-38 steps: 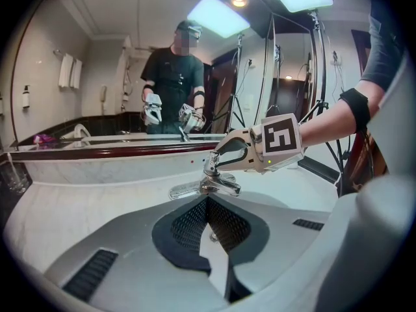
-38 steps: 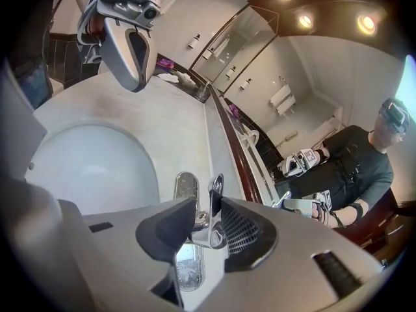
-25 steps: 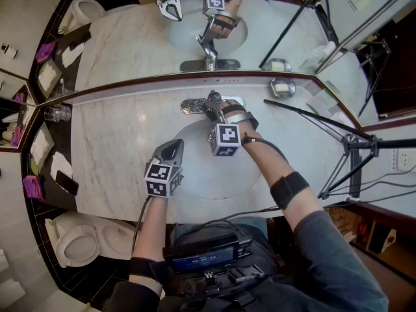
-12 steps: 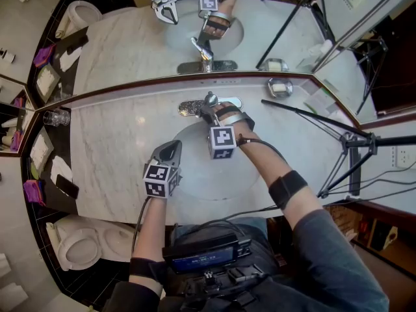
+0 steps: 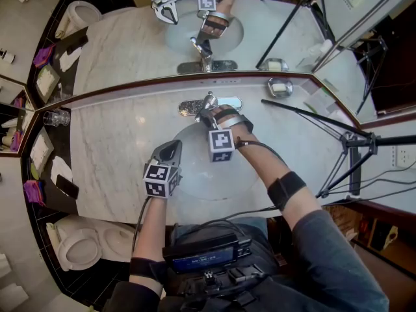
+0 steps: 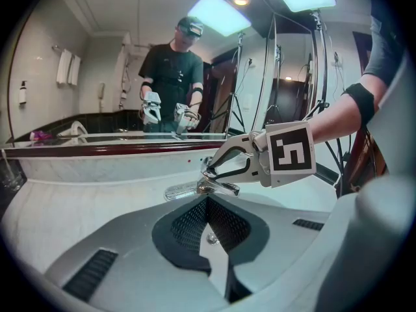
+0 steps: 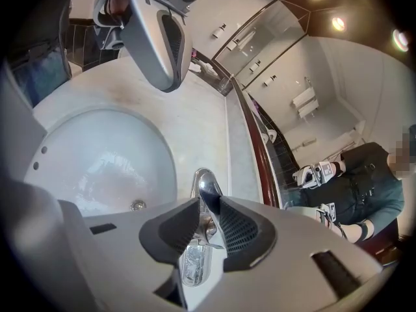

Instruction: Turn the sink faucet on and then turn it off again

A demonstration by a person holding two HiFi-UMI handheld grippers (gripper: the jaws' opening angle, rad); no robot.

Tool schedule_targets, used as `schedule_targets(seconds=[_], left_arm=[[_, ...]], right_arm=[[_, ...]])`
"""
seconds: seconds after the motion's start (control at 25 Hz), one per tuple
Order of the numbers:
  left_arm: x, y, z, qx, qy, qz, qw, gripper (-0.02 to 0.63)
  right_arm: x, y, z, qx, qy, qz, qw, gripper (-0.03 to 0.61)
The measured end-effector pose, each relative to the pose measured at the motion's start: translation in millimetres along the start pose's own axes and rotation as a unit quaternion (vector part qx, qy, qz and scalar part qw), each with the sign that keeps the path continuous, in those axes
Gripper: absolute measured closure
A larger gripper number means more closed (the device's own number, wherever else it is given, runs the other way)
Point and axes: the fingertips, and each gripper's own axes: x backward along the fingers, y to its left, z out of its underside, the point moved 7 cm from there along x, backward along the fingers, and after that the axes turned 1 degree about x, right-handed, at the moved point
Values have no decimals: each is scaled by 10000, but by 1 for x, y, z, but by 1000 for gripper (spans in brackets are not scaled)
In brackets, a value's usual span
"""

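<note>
The chrome faucet [image 5: 208, 101] stands at the back of the oval sink basin [image 5: 195, 174], under the mirror. My right gripper [image 5: 207, 113] reaches to it from the front. Its jaws have just been closing, and in the right gripper view its dark pads sit on both sides of the faucet lever [image 7: 207, 190], so my right gripper [image 7: 208, 223] is shut on it. The left gripper view shows the same grip on the faucet [image 6: 211, 186] from the side. My left gripper [image 5: 170, 150] hangs over the basin's front left rim, shut and empty [image 6: 209, 233].
A marble counter [image 5: 110, 148] surrounds the basin. On it are a glass [image 5: 57, 114] at the far left and a soap dish [image 5: 282, 87] at the back right. A tripod [image 5: 338, 142] leans in from the right. A toilet [image 5: 78, 242] stands low on the left.
My right gripper has rolled a little and drawn closer about the faucet lever. The left gripper has stayed where it was.
</note>
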Motion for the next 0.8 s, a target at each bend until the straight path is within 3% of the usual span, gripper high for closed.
schedule_targets(seconds=[0.48,0.8], left_arm=[[10,3,3,71,-39,-113,9999,611],[23,7,-4,121,-204,-163,9996,611]], right_arm=[[1,1,2,-46,69,88,9999,472],[41,-6,8,-1162,-39,420,9923,474]])
